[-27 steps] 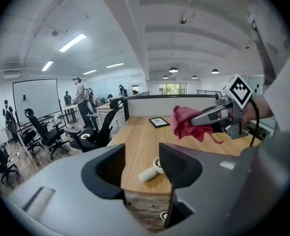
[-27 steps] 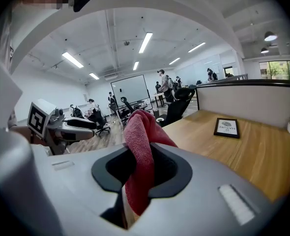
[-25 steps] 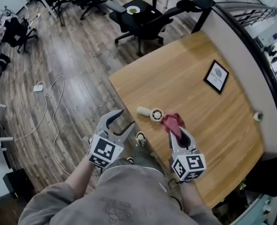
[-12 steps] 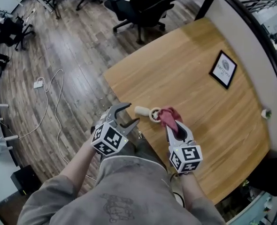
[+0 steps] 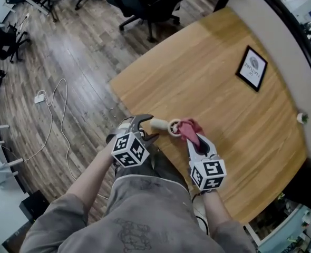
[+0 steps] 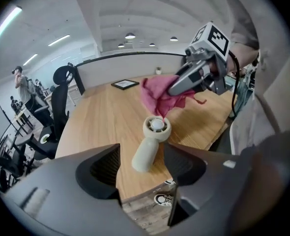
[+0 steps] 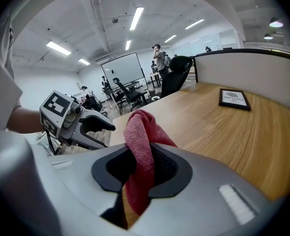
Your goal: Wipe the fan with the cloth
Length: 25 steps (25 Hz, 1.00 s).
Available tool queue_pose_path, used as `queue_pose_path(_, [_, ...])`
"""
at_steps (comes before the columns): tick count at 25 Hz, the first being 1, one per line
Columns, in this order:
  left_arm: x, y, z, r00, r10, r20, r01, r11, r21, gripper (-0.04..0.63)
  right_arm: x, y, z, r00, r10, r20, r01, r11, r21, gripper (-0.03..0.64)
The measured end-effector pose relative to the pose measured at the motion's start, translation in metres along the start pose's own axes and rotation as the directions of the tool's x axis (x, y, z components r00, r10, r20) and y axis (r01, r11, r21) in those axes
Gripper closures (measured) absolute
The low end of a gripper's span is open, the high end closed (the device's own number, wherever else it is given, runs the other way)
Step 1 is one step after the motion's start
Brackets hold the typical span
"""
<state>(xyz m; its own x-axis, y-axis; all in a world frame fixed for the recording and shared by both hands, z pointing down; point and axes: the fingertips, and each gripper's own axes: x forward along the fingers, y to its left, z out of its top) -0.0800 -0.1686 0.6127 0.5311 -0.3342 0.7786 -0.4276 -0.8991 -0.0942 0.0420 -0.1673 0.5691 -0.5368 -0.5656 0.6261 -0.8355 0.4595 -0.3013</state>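
Note:
A small cream hand-held fan (image 5: 166, 125) lies on the wooden table (image 5: 219, 83) near its front left edge, with its round head (image 6: 157, 127) toward the right. My left gripper (image 5: 145, 126) is open and its jaws have just been opening. The end of the fan's handle (image 6: 144, 156) lies between them, and the pads do not press on it. My right gripper (image 5: 192, 137) is shut on a red cloth (image 5: 188, 129), which hangs right at the fan's head. In the right gripper view the cloth (image 7: 140, 146) bulges up between the jaws and the fan is hidden.
A black-framed picture (image 5: 253, 67) lies at the table's far right and a small pale object (image 5: 302, 118) sits by the partition wall. Office chairs (image 5: 145, 4) stand beyond the table. A cable with a white plug block (image 5: 40, 97) lies on the wood floor at left.
My left gripper has come down from over the floor to the fan's handle, with its jaws spread wider. My right gripper has sunk a little with the cloth, closer to the fan's head.

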Motion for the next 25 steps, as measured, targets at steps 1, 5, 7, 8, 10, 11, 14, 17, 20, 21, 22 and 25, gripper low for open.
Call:
queue_pose_path(1, [0.006, -0.001, -0.004, 1.000, -0.020, -0.009, 0.020, 1.000, 0.015, 0.316, 0.001, -0.003, -0.002, 1.000, -0.012, -0.008, 0.012, 1.000, 0.008, 0.534])
queue_pose_path(5, [0.030, -0.006, -0.021, 0.993, -0.106, -0.051, 0.109, 0.992, 0.064, 0.316, 0.007, -0.012, -0.009, 0.998, -0.067, -0.015, 0.068, 0.996, 0.055, 0.534])
queue_pose_path(7, [0.038, -0.007, -0.032, 0.989, -0.125, -0.075, 0.131, 0.988, 0.079, 0.316, 0.011, -0.012, -0.013, 0.996, -0.087, -0.014, 0.088, 0.993, 0.073, 0.534])
queue_pose_path(8, [0.042, -0.007, -0.039, 0.987, -0.131, -0.087, 0.139, 0.987, 0.085, 0.316, 0.013, -0.012, -0.015, 0.995, -0.096, -0.013, 0.097, 0.992, 0.084, 0.534])
queue_pose_path(10, [0.047, -0.007, -0.047, 0.985, -0.143, -0.092, 0.152, 0.984, 0.097, 0.316, 0.018, -0.013, -0.019, 0.994, -0.110, -0.010, 0.110, 0.987, 0.114, 0.534])
queue_pose_path(11, [0.048, -0.007, -0.047, 0.985, -0.150, -0.083, 0.158, 0.982, 0.099, 0.318, 0.020, -0.014, -0.021, 0.993, -0.118, -0.007, 0.118, 0.985, 0.129, 0.534])
queue_pose_path(14, [0.052, -0.007, -0.044, 0.985, -0.170, -0.041, 0.173, 0.982, 0.078, 0.356, 0.026, -0.019, -0.025, 0.988, -0.154, -0.007, 0.153, 0.976, 0.152, 0.534])
queue_pose_path(17, [0.053, -0.007, -0.042, 0.983, -0.184, -0.008, 0.184, 0.982, 0.039, 0.393, 0.031, -0.017, -0.030, 0.983, -0.181, -0.012, 0.181, 0.972, 0.150, 0.534])
queue_pose_path(20, [0.054, -0.007, -0.043, 0.982, -0.187, 0.016, 0.187, 0.982, 0.017, 0.393, 0.039, -0.012, -0.030, 0.979, -0.206, -0.003, 0.205, 0.970, 0.134, 0.534])
queue_pose_path(21, [0.054, -0.006, -0.043, 0.982, -0.186, 0.022, 0.186, 0.982, 0.012, 0.391, 0.041, -0.011, -0.029, 0.976, -0.218, 0.000, 0.217, 0.968, 0.129, 0.534])
queue_pose_path(22, [0.054, -0.006, -0.043, 0.982, -0.186, 0.027, 0.186, 0.983, 0.009, 0.391, 0.042, -0.010, -0.028, 0.973, -0.233, 0.002, 0.231, 0.965, 0.126, 0.534])
queue_pose_path(25, [0.055, -0.007, -0.042, 0.982, -0.186, 0.036, 0.186, 0.983, 0.002, 0.391, 0.044, -0.009, -0.027, 0.962, -0.272, 0.002, 0.270, 0.957, 0.102, 0.534])
